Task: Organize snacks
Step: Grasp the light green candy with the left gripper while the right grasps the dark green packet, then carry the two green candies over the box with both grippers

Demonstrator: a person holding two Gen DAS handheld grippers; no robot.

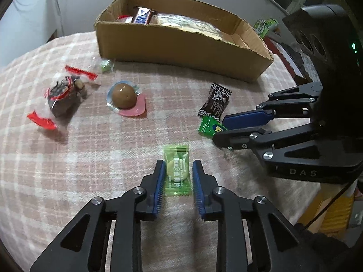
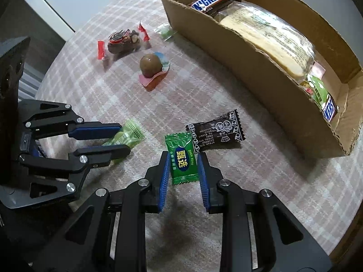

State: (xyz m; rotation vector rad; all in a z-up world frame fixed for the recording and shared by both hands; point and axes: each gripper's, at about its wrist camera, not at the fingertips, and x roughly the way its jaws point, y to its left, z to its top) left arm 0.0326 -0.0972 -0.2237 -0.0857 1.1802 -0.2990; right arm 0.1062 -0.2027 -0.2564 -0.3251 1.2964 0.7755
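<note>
Left gripper: jaws open, straddling pale-green flat candy sachet on plaid surface. Right gripper: jaws open around dark-green candy sachet. We advise: centre, close squarely, lift into brown cardboard box.

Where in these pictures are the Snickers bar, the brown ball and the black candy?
Snickers bar (image 2: 209, 0): right wrist view, on the blue label lettering.
Brown ball (image 1: 123, 96): left wrist view, on the middle of its round top.
Black candy (image 2: 216, 132): right wrist view, on the centre of the printed wrapper.
</note>
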